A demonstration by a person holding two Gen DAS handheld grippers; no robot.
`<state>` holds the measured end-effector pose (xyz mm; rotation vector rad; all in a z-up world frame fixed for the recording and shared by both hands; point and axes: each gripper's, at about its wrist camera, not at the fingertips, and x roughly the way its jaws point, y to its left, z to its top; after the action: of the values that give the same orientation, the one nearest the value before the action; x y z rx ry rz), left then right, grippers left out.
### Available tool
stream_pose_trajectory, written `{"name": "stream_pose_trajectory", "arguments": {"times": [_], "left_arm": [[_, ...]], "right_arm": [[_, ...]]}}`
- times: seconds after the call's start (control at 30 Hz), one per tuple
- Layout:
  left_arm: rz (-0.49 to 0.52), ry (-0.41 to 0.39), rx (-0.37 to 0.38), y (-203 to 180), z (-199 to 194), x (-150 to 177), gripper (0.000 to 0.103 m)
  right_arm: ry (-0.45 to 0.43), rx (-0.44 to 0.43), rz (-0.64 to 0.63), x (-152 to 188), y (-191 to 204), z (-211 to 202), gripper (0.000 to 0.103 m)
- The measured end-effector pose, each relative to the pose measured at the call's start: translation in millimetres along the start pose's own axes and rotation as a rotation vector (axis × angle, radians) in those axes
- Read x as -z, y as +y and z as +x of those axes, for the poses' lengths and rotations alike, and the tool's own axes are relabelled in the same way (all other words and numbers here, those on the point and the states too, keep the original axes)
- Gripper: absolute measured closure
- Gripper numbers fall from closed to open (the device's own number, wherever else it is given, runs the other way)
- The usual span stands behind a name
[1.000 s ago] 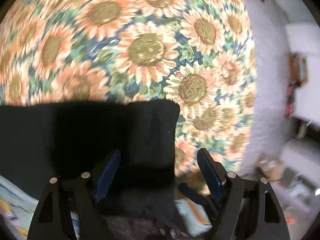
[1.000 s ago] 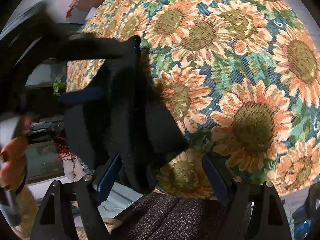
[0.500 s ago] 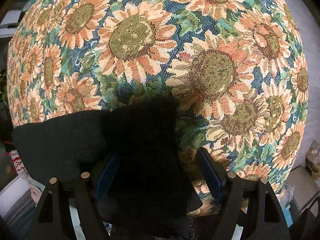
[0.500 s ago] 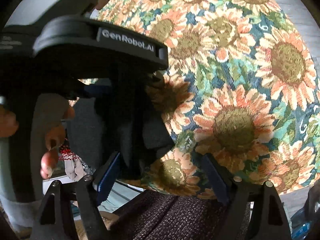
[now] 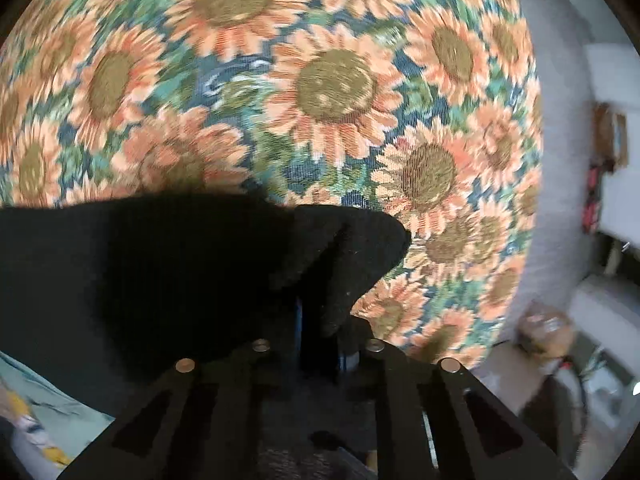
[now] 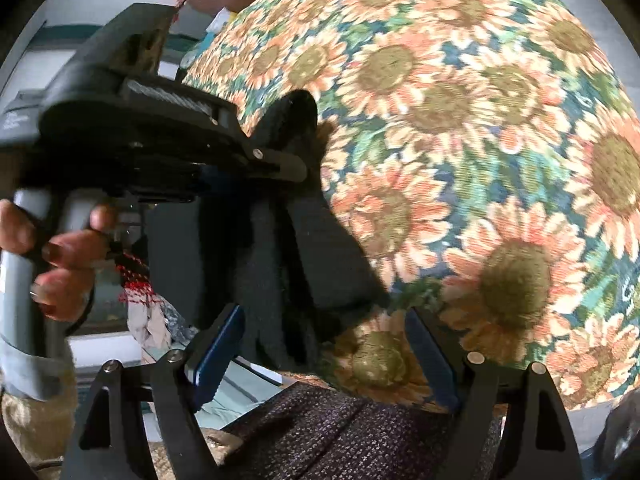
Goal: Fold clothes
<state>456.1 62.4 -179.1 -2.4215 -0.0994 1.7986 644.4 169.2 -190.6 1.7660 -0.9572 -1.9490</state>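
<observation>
A black knit garment lies over the near edge of the sunflower tablecloth. My left gripper is shut on a corner of it, the cloth bunched over the fingers. In the right wrist view the garment hangs folded at the table edge, and the left gripper pinches its upper corner. My right gripper is open, its blue pads on either side of the garment's lower part without pinching it.
The sunflower tablecloth covers the round table. A dark speckled fabric lies under the right gripper. A white floor and cluttered furniture show past the table's right edge. The person's hand holds the left gripper's handle.
My left gripper has closed on the black garment's corner; it was open around it before. The right gripper stays open beside the cloth.
</observation>
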Motion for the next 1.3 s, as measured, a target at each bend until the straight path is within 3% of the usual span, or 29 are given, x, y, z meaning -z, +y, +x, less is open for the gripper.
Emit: {"name": "stream_pose_trajectory", "arguments": {"times": [0.13,0.23,0.27,0.3,0.4,0.6,0.77,0.87,1.03,1.17,1.3], "left_arm": [[0.006,-0.006,0.063,13,-7,5,0.092],[0.02,-0.007,0.11,29,-10,9,0.093],[0.019,-0.003,0.127,35,-10,9,0.093],[0.02,-0.003,0.138,42,-12,11,0.094],[0.035,-0.011,0.173,60,-21,20,0.094],[0.179,-0.093,0.282,93,-79,42,0.094],[0.264,-0.148,0.45,163,-126,65,0.094],[0.301,-0.169,0.507,220,-150,74,0.094],[0.293,-0.185,0.445,314,-169,69,0.094],[0.3,-0.175,0.339,353,-163,60,0.094],[0.29,-0.19,0.254,376,-143,55,0.094]], "right_arm": [[0.028,0.046,-0.058,3,20,16,0.016],[-0.013,0.102,-0.032,-10,26,27,0.016],[-0.03,0.091,-0.016,-11,25,27,0.025],[-0.046,0.077,0.001,-12,25,27,0.052],[-0.065,0.083,0.029,-10,32,26,0.07],[-0.181,0.096,-0.015,12,90,8,0.076],[-0.26,0.105,-0.158,37,186,12,0.078],[-0.277,0.125,-0.195,49,242,36,0.078],[-0.238,0.145,-0.221,61,324,112,0.078],[-0.202,0.248,-0.307,62,383,178,0.078],[-0.14,0.295,-0.302,48,382,206,0.078]]}}
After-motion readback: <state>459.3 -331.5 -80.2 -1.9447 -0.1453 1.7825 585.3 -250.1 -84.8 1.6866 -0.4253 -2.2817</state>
